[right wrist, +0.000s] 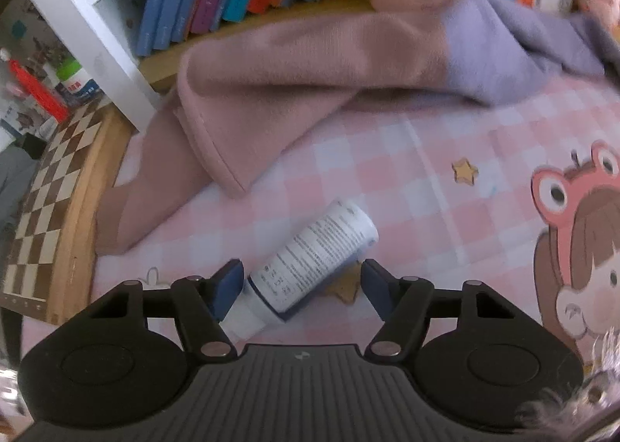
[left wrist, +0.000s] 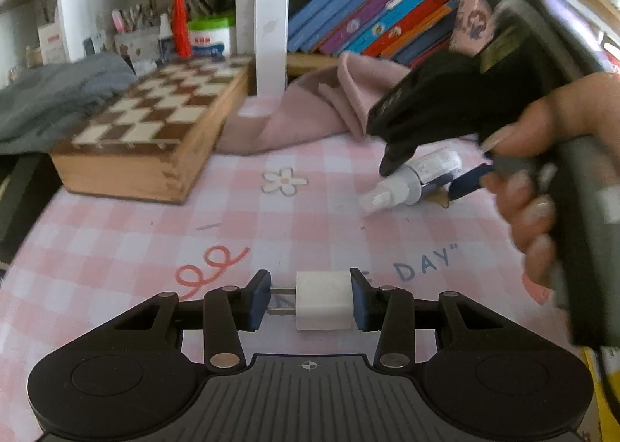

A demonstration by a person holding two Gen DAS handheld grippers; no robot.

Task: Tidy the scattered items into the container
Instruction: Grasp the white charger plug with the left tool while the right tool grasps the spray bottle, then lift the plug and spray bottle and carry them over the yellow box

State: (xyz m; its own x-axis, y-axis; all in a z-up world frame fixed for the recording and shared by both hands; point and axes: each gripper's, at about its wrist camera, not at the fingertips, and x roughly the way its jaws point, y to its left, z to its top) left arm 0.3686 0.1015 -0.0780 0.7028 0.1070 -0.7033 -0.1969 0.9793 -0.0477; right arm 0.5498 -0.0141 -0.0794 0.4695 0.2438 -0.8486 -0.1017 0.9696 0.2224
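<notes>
The left gripper (left wrist: 310, 298) is built of matte black plastic: two round flat housings at the sides, each with a shallow circular recess, and a ribbed grey deck between them marked with a small crosshair. Angular black linkage arms with silver rivets carry dark blue pads (left wrist: 260, 298). The right gripper (right wrist: 300, 289) has the same build, with the same blue pads (right wrist: 228, 287). From outside, its body is black and grey with a green light. The hand (left wrist: 550, 174) on it has long pale-polished nails.
</notes>
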